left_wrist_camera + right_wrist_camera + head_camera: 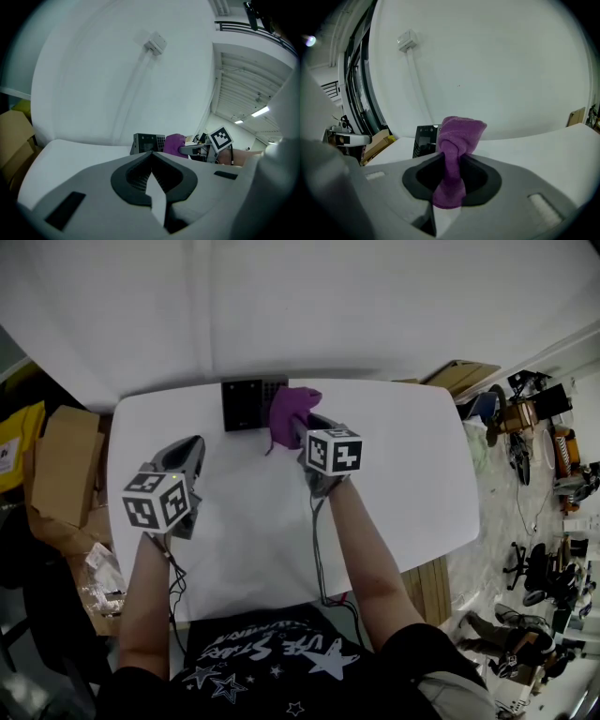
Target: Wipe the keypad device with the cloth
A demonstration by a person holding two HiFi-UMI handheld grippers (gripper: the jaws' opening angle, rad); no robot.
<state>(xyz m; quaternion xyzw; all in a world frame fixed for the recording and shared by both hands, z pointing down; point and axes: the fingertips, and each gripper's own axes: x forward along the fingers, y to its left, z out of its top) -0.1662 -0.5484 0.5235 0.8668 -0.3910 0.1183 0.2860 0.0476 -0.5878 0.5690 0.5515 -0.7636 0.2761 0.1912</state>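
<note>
At left over white rounded table [412, 474], left gripper [193, 450] jaws closed together, nothing between; black square keypad device [246, 403] at table's far edge; right gripper [300, 430] clamped on bunched purple cloth [292, 409], at device's right side

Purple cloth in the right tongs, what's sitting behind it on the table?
Behind the purple cloth, clamped in the right tongs, stands the black keypad device on the white table. The cloth covers the device's right part, so contact cannot be judged.
</note>
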